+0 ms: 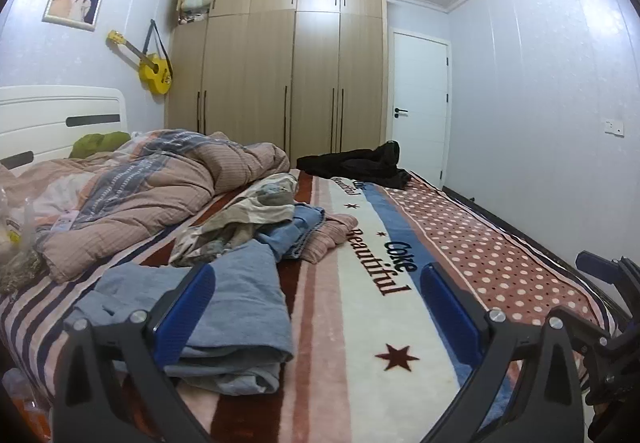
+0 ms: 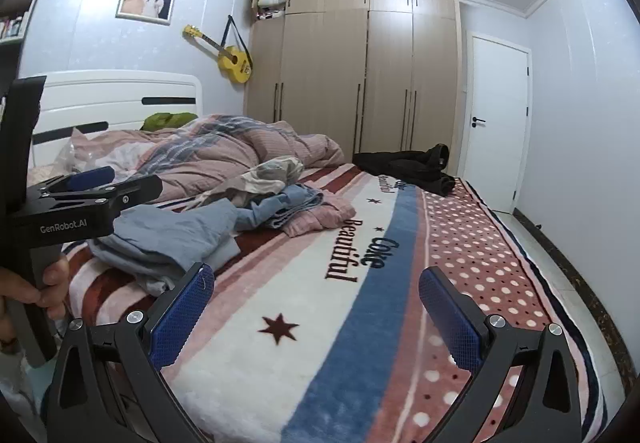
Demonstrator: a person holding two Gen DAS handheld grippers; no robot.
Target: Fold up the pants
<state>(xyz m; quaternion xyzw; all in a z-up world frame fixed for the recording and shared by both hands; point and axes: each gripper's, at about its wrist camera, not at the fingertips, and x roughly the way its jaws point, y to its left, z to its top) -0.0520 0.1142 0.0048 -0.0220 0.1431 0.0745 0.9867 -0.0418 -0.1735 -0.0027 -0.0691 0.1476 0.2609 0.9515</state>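
Status of work: 1 garment apparently finished, more likely pending.

1. Left tool (image 1: 318,283): spread wide, released, nothing between its blue pads. Held above the near part of the bed (image 1: 500,251), pointing along the striped blanket (image 1: 360,323). Also seen side-on at the left edge of the right wrist view, gripped at the handle by a hand (image 2: 44,283).

2. Right tool (image 2: 316,283): likewise wide open and empty, only bare blanket showing between the pads. No cloth touching either tool.

3. Blue-grey pants (image 1: 224,307): lying on the blanket at the near left of the bed, partly behind the left pad in the left wrist view. Stacked in several flat layers with edges roughly aligned. Judged folded and set down, though some slack at the lower edge. Identification as pants is a judgement only, with no waistband or legs clearly visible.

4. Heap of loose clothes (image 1: 256,219): just beyond the pants, between them and the quilt (image 1: 160,179). Crumpled, unfolded, with blue, pink and patterned pieces. Cannot tell which, if any, are pants.

5. Dark garment (image 1: 360,163): at the far end of the bed, well apart from the rest, unfolded, possibly a further pair.

Remaining, as judged: choosing the next piece and laying it flat on the free blanket.
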